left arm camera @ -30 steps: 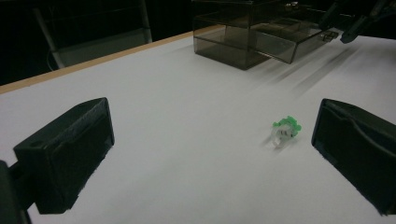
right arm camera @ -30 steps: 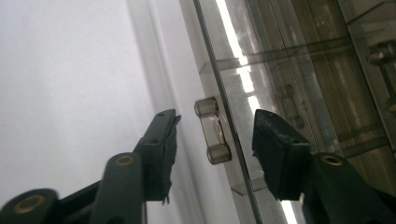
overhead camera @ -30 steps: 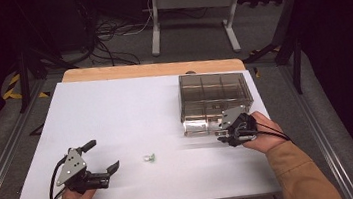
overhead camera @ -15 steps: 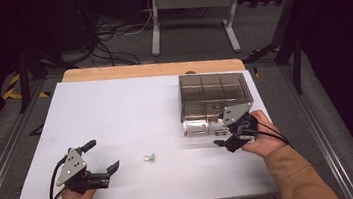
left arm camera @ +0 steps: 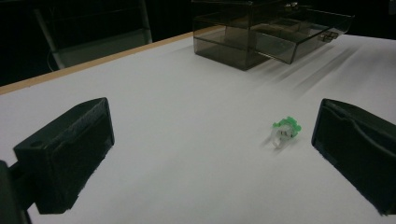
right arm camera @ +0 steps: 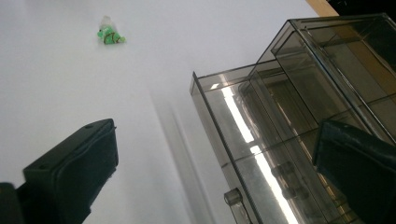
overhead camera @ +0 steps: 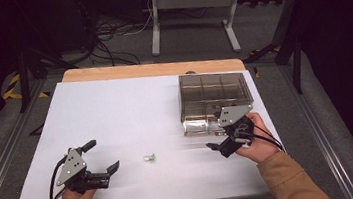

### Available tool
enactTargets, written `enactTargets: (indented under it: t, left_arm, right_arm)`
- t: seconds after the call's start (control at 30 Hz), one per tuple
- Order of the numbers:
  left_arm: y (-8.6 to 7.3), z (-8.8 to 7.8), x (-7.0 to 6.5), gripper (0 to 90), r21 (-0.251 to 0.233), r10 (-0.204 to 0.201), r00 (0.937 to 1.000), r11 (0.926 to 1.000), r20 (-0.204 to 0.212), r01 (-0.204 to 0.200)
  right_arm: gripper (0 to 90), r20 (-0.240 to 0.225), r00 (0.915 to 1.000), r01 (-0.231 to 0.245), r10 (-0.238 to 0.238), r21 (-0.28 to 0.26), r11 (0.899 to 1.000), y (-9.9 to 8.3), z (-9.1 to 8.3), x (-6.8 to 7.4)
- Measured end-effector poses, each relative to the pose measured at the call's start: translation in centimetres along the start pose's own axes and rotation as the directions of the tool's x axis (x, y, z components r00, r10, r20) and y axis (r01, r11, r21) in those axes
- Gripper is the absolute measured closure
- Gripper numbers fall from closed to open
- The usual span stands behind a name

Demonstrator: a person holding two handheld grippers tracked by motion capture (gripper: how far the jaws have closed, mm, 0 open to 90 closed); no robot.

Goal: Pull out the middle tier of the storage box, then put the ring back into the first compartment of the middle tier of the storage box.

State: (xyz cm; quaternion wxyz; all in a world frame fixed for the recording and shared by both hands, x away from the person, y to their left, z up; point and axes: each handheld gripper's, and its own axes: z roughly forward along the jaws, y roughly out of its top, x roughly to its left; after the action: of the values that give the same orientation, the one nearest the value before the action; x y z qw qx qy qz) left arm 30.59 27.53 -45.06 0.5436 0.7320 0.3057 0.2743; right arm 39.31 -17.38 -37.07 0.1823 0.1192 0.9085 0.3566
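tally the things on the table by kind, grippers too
grippers: 2, left and right
drawer box: 1
small green and clear part: 1
total: 4

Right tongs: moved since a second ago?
Yes. In the high view the right tongs have backed slightly away from the drawer box, toward the table's near edge, their jaws just opened with nothing between them.

Tan sleeves (overhead camera: 289,177); each black hand-held gripper (overhead camera: 102,161) carries a grey three-cornered plate and black cable.
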Motion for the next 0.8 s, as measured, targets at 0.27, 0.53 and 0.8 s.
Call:
enactTargets:
  t: [0.27, 0.53, 0.8]
  left_arm:
    - [0.0, 0.0, 0.0, 0.2, 0.0, -0.003, 1.0, 1.0, -0.003, 0.003]
    - [0.0, 0.0, 0.0, 0.2, 0.003, -0.001, 1.0, 1.0, -0.004, 0.001]
    - [0.0, 0.0, 0.0, 0.2, 0.0, 0.0, 1.0, 1.0, -0.003, 0.0]
  right_arm:
    - [0.0, -0.009, 0.9998, -0.019, 0.019, -0.04, 0.999, 0.8, 0.4, 0.7]
    - [0.4, -0.035, 0.9989, -0.032, 0.03, -0.08, 0.996, 2.0, 1.3, 1.7]
    - [0.4, -0.054, 0.9985, -0.014, 0.009, -0.092, 0.996, 3.0, 2.3, 2.6]
